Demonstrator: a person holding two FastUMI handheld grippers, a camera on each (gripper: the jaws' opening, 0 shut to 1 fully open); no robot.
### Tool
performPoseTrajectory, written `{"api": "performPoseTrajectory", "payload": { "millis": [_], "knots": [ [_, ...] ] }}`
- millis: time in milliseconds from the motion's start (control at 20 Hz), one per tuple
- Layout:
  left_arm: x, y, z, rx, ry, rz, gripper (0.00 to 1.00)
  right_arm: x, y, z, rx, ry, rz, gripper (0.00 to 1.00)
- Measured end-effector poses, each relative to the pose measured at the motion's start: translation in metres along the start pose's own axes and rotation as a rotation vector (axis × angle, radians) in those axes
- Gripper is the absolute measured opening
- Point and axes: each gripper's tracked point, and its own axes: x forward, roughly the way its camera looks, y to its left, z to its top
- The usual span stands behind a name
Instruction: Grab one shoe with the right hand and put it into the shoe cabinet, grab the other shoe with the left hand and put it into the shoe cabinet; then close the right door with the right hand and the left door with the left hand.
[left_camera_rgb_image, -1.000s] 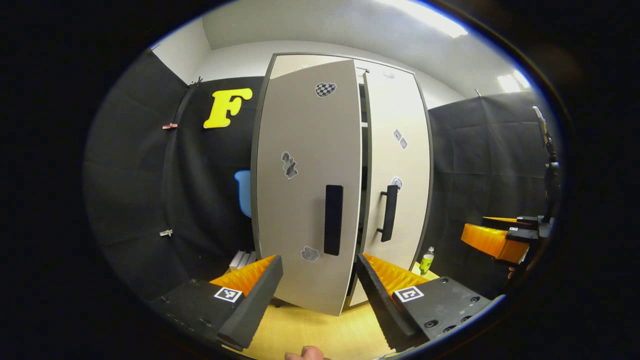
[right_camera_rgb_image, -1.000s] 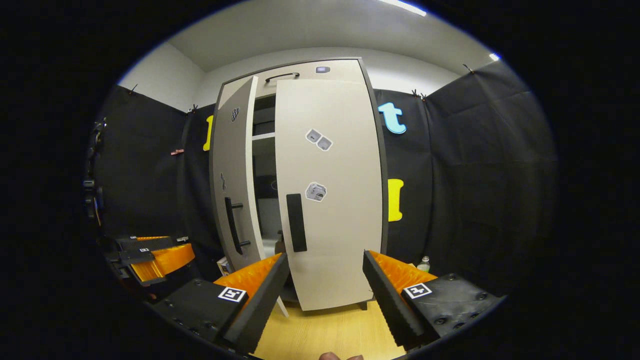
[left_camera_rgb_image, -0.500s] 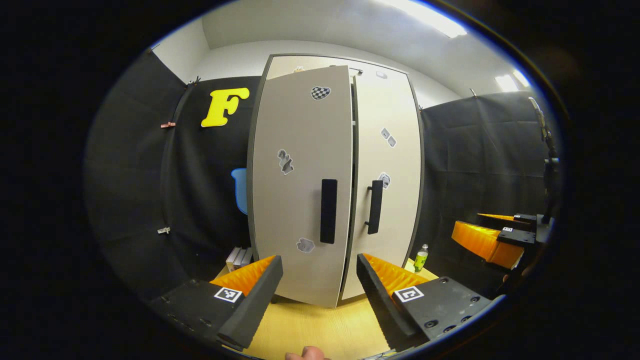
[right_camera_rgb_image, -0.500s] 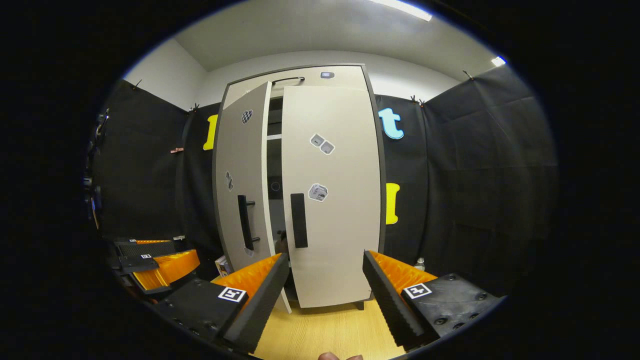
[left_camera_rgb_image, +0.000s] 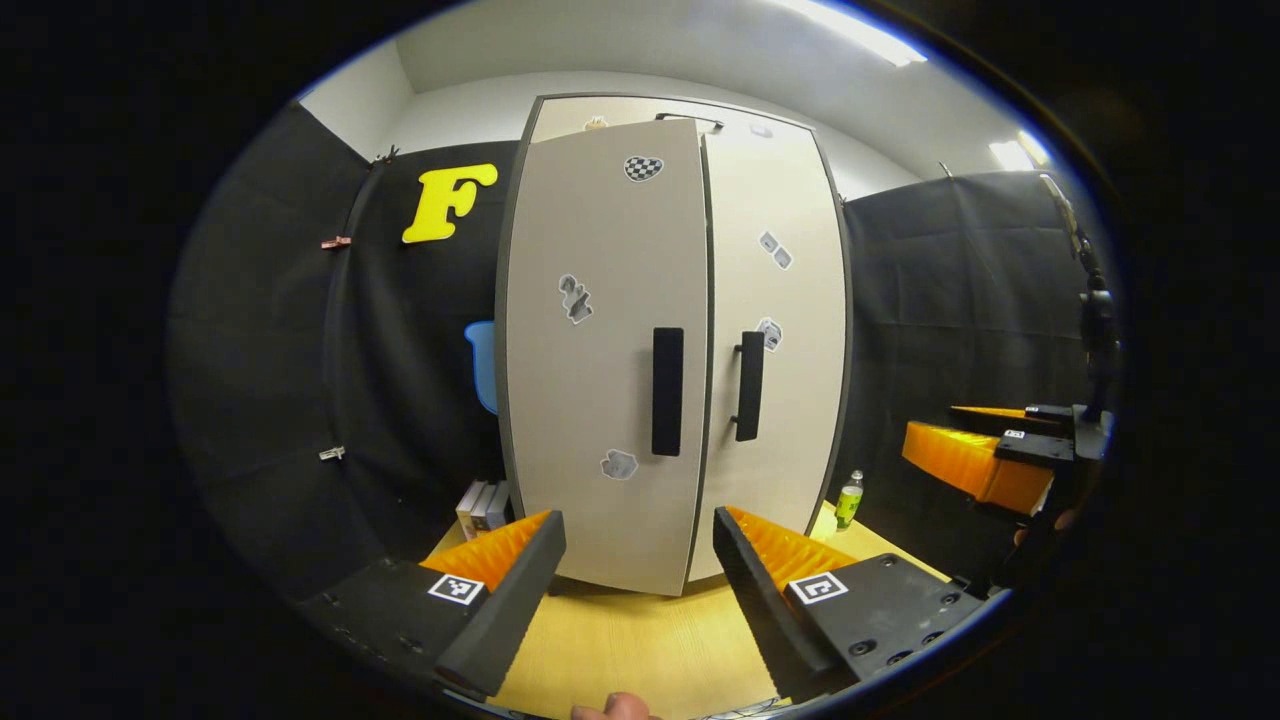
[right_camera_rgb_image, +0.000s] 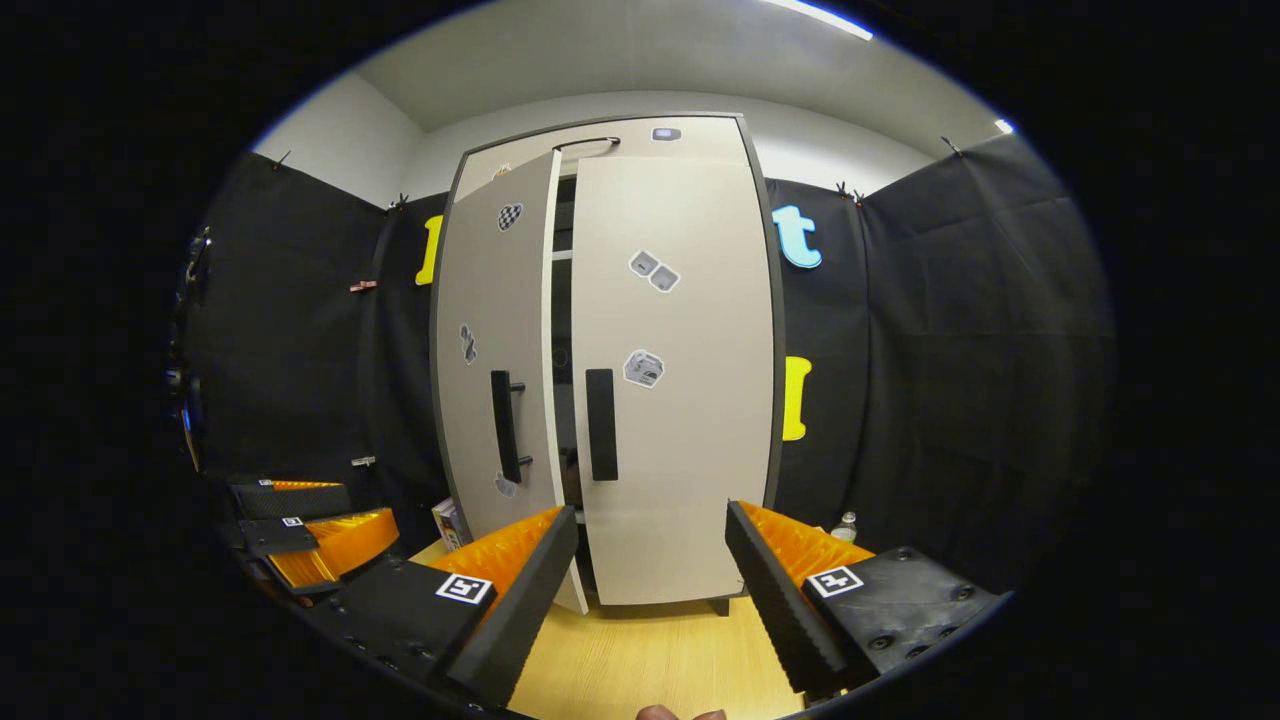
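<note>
In the left gripper view, the left gripper (left_camera_rgb_image: 638, 560) is spread open and empty, the shoe cabinet (left_camera_rgb_image: 672, 340) ahead beyond its fingers. In the right gripper view, the right gripper (right_camera_rgb_image: 650, 560) gapes empty; the left door (right_camera_rgb_image: 497, 340) stands slightly ajar beside the right door (right_camera_rgb_image: 675, 400).

The left gripper (left_camera_rgb_image: 638, 560) is held level and pointing forward, its two fingers spread wide with nothing between them. The right gripper (right_camera_rgb_image: 650, 560) is posed the same way, fingers parted and empty. A fingertip (left_camera_rgb_image: 610, 707) of the holding hand shows at the bottom edge of the left gripper view.
</note>
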Motion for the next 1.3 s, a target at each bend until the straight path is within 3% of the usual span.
{"api": "performPoseTrajectory", "payload": {
  "millis": [500, 1300],
  "knots": [
    [0.012, -0.017, 0.001, 0.009, 0.015, 0.007, 0.95, 0.005, -0.007, 0.000, 0.013, 0.020, 0.023, 0.98],
    [0.015, -0.016, 0.000, 0.006, 0.016, -0.017, 0.95, 0.005, -0.013, 0.001, -0.006, -0.021, -0.029, 0.98]
  ]
}}
